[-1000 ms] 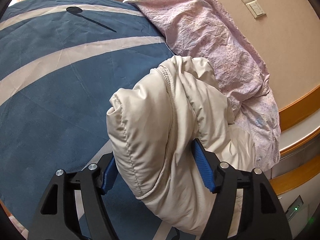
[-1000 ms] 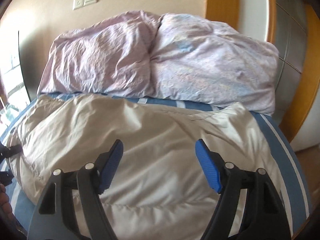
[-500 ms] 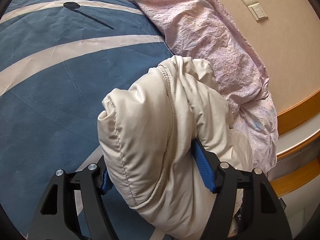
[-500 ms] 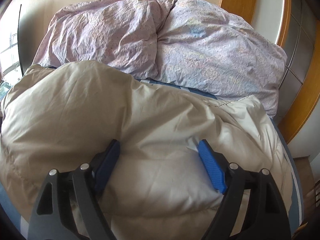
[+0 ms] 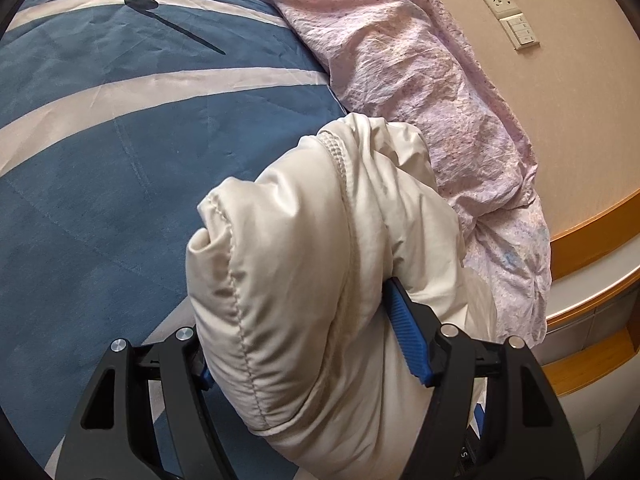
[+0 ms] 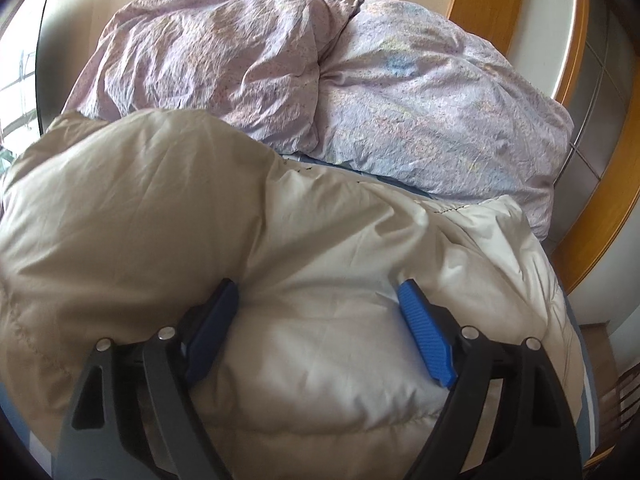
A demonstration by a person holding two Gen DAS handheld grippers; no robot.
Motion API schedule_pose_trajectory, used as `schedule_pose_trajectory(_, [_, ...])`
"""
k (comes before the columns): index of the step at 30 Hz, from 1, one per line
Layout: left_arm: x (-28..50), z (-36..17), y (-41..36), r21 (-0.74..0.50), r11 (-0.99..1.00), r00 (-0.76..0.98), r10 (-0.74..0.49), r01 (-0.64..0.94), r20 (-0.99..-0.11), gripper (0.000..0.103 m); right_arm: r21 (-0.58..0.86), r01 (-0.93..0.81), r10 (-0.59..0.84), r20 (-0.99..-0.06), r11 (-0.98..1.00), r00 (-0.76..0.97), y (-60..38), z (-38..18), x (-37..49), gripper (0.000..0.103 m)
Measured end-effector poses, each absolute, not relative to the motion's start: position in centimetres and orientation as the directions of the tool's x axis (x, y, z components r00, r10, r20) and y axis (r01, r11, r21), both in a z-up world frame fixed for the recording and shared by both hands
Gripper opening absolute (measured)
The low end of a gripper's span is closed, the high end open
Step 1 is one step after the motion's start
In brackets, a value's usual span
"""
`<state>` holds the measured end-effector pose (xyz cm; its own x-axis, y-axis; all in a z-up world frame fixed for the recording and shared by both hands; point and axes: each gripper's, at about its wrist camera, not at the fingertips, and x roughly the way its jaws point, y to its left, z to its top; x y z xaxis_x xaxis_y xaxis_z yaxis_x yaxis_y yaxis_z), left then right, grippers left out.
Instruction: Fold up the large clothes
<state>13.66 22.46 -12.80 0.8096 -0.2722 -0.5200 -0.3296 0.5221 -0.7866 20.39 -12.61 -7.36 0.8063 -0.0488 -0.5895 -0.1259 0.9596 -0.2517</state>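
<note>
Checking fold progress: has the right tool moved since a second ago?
Yes. The right tool has moved forward, toward the lilac pillows, which now loom larger; the wall switch has left the view, and puffy beige jacket bulges over its fingers.

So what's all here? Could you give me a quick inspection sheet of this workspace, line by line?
Surface: bed with a blue cover with pale stripes.
Job's things: cream puffy jacket, bunched, lying on the bed.
Clutter: two crumpled lilac pillows at the head of the bed.
Grippers: left tool has a thick fold of jacket between its blue pads; right tool is pushed into the jacket, fingers wide apart, padding bulging between them.
Cables: nothing seen.
Surroundings: beige wall with socket and switch, wooden trim, window light at the left edge of the right view.
</note>
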Motion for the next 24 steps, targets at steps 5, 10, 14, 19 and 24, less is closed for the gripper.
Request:
schedule_pose_trajectory(5, [14.0,-12.8,22.4,-0.786,0.521,0.807,-0.274,-0.333,-0.524,0.069,-0.181,-0.129,-0.002,-0.586,0.975,0.810,-13.5,-6.4,19.6,0.082])
schedule_pose_trajectory(10, [14.4,-12.7,22.3,-0.789,0.518,0.808,-0.275,-0.331,-0.520,0.070,-0.247,-0.137,-0.034,-0.582,0.959,0.812,-12.5,-7.1,19.4,0.082])
schedule_pose_trajectory(14, [14.5,-12.7,22.3,-0.792,0.516,0.816,-0.270,-0.326,-0.512,0.070,-0.246,-0.144,-0.034,-0.600,0.958,0.799,-12.3,-7.6,20.1,0.084])
schedule_pose_trajectory(19, [14.3,-12.3,22.3,-0.801,0.512,0.831,-0.264,-0.310,-0.490,0.066,-0.284,-0.150,-0.053,-0.599,0.947,0.799,-11.8,-8.4,20.3,0.084])
schedule_pose_trajectory(24, [14.1,-11.2,22.1,-0.803,0.528,0.849,-0.258,-0.276,-0.462,0.057,-0.284,-0.149,-0.054,-0.601,0.947,0.798,-11.8,-8.7,20.4,0.084])
